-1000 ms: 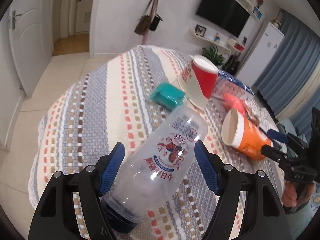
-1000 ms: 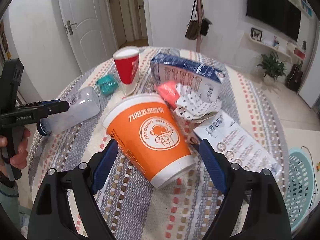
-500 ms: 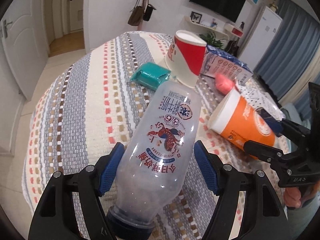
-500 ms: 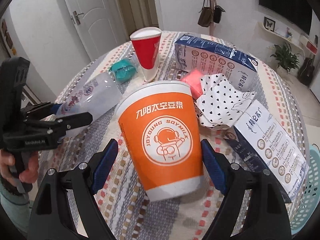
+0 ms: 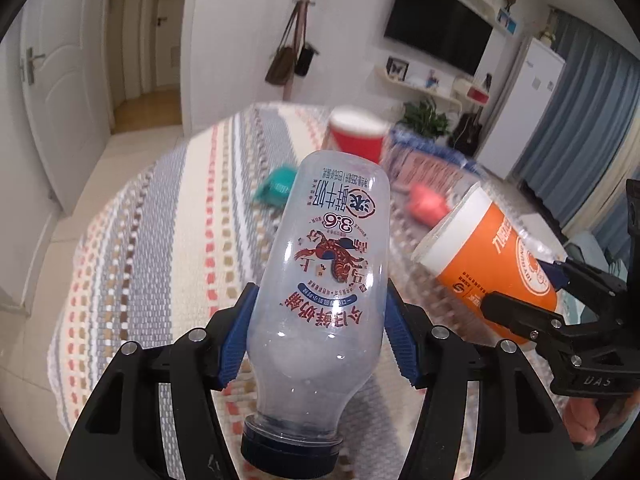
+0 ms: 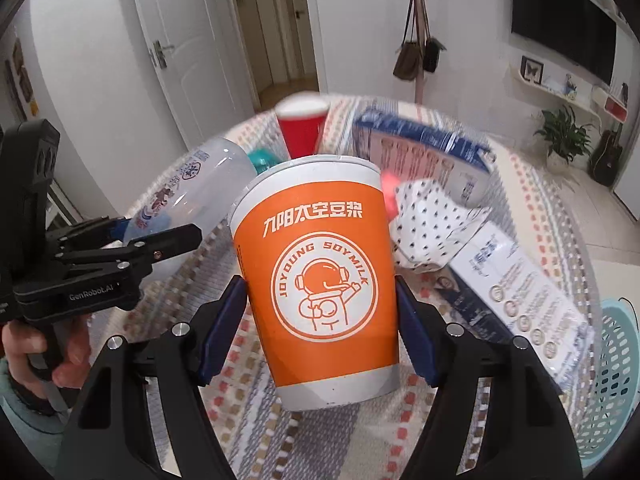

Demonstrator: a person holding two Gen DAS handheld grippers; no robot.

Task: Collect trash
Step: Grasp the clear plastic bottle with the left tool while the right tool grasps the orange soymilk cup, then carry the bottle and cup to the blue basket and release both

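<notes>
a home living room: wall tv (image 5: 438, 36), fridge (image 5: 528, 104), curtains (image 5: 592, 92).

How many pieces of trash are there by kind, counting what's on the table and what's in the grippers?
Cups: 2, orange cup and red cup
Bottles: 1, bottle
Cartons: 2, far carton and near carton
Wrappers or packets: 3, teal packet, pink wrapper, dotted paper
Total: 8
</notes>
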